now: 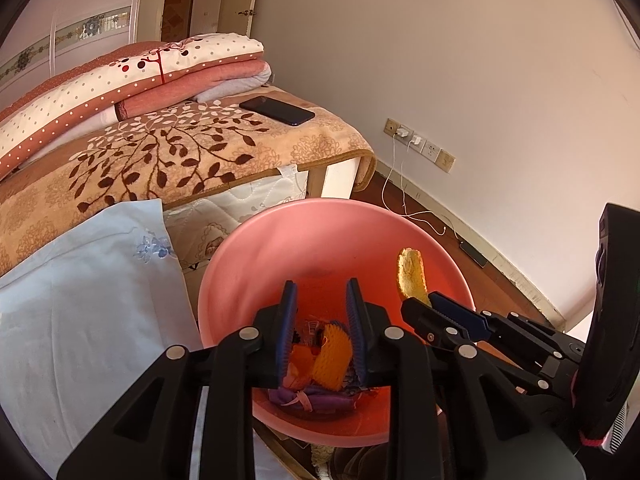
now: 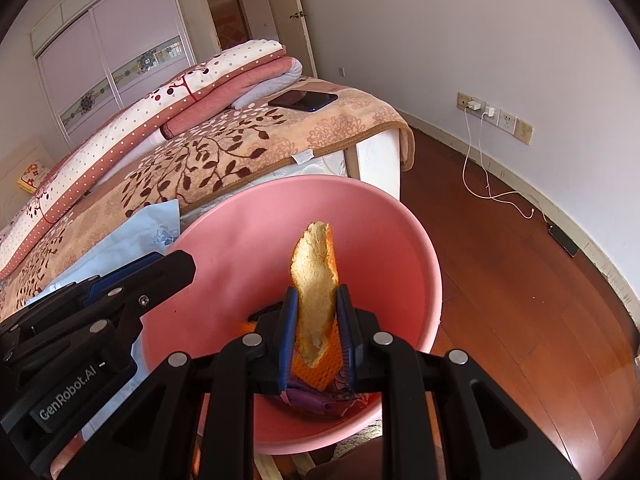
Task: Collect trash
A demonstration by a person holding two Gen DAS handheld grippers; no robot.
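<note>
Right wrist view: the right gripper [image 2: 317,320] pinches a strip of orange peel [image 2: 315,292] upright above the pink bin [image 2: 408,240]. The left gripper [image 1: 321,320], just beside it over the bin, stands parted and empty above orange foam netting [image 1: 330,360] inside the bin.

In the left part of both views I see a bed [image 1: 200,152] covered with a beige blanket [image 2: 224,164] with brown leaves. Folded quilts [image 1: 132,76] lie on it, toward the upper left. A dark phone [image 1: 277,110] rests flat on the blanket, just beside the quilts. A light blue cloth [image 1: 88,292] lies at the lower left of the left view. On the right I see a white wall [image 2: 460,40] with sockets [image 2: 494,116]; white cables [image 2: 476,176] hang from two chargers down to the red-brown wooden floor [image 2: 520,300]. A wardrobe [image 2: 108,60] stands at the upper left, a door [image 2: 236,8] beside it.
</note>
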